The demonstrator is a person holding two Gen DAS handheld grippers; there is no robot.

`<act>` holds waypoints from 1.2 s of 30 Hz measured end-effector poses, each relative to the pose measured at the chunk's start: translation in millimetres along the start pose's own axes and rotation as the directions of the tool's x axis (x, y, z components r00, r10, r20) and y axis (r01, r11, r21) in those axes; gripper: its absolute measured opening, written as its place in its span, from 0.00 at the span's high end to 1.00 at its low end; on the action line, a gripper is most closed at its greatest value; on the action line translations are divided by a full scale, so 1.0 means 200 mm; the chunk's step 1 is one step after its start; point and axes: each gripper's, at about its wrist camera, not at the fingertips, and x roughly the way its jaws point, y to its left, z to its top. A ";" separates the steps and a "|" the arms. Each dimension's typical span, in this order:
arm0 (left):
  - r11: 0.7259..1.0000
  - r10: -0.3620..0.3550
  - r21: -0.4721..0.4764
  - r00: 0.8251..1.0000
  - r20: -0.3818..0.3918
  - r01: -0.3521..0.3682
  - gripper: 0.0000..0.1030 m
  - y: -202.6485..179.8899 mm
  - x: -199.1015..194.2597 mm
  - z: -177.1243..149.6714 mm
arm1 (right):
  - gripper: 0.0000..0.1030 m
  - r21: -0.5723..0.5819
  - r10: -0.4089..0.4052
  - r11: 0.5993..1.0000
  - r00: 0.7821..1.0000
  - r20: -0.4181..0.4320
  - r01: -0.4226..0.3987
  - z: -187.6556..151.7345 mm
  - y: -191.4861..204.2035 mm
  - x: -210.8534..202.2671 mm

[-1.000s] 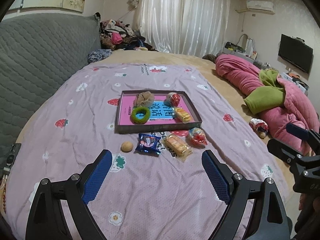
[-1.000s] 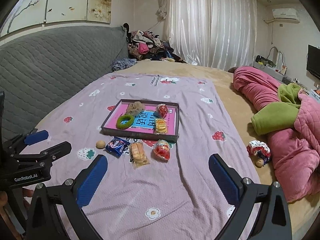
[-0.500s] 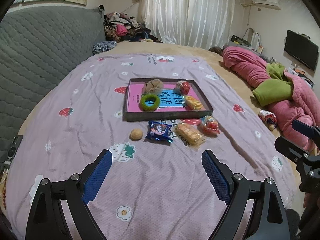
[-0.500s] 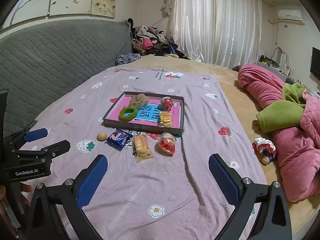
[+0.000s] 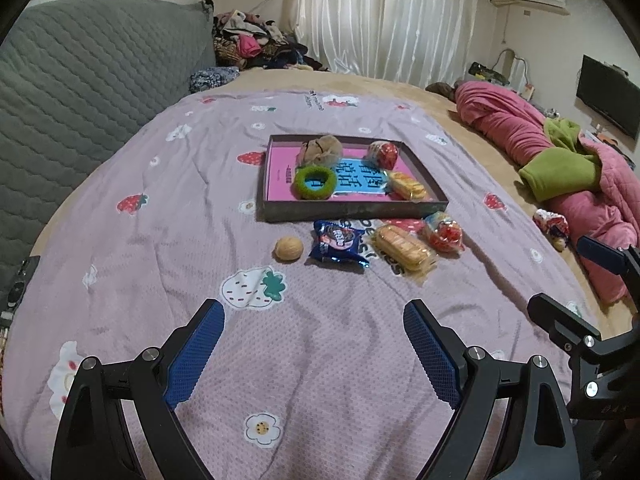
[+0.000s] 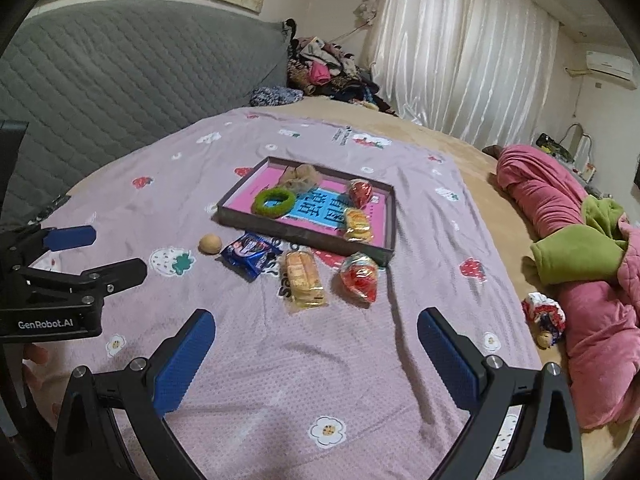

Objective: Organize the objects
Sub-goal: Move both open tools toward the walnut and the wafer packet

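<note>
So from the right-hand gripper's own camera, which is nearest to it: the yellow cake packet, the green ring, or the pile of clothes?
From the right gripper:
1. Yellow cake packet, on the blanket before the tray.
2. Green ring, inside the tray, left part.
3. Pile of clothes, far back by the curtain.

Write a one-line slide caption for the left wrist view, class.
Open left tool hovers over a bedspread; walnut, blue snack packet and two wrapped snacks lie before a tray.

One tray [image 5: 352,211], two bread packs [image 5: 404,246], two red snacks [image 5: 444,234], one walnut [image 5: 288,249], one blue packet [image 5: 338,241].
</note>
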 end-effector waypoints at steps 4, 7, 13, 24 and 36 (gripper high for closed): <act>1.000 0.002 0.001 1.000 -0.007 -0.002 0.11 0.01 0.04 -0.01 | 0.01 -0.019 -0.001 1.000 1.000 -0.012 0.001 -0.01 0.03 0.05; 1.000 0.002 -0.002 1.000 -0.011 -0.002 0.11 0.02 0.06 -0.02 | 0.01 -0.038 0.000 0.999 1.000 -0.018 0.000 -0.01 0.05 0.08; 1.000 0.005 -0.011 1.000 -0.024 -0.005 0.11 0.05 0.12 -0.03 | 0.01 -0.062 0.014 0.998 1.000 -0.027 -0.015 -0.01 0.10 0.14; 1.000 0.014 -0.013 0.999 -0.047 -0.015 0.11 0.09 0.22 -0.03 | 0.01 -0.082 0.028 0.996 0.998 -0.064 -0.033 -0.02 0.13 0.26; 1.000 0.016 -0.012 0.999 -0.050 -0.017 0.11 0.12 0.31 -0.02 | 0.01 -0.064 0.033 0.997 0.996 -0.087 -0.039 -0.02 0.10 0.36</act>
